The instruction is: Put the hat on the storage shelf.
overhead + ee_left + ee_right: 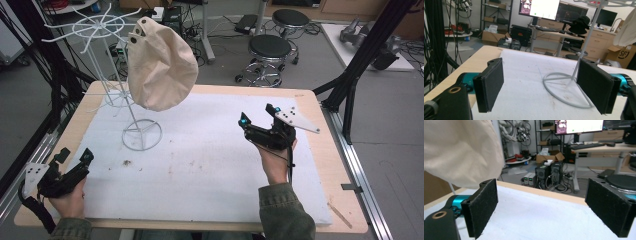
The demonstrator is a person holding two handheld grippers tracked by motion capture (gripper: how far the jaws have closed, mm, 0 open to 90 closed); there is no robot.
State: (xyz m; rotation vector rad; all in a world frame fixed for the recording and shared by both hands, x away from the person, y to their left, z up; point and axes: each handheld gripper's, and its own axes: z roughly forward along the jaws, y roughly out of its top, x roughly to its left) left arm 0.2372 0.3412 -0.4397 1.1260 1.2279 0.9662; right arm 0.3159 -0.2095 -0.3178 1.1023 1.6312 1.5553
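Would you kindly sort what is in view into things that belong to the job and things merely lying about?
Job in hand:
- cream hat, hanging on the white wire stand
- left tongs, open
- right tongs, open

Lying about:
- black stools on the floor
- monitor
- cardboard boxes

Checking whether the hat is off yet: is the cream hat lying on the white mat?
No, the cream hat hangs on the white wire stand, above the white mat.
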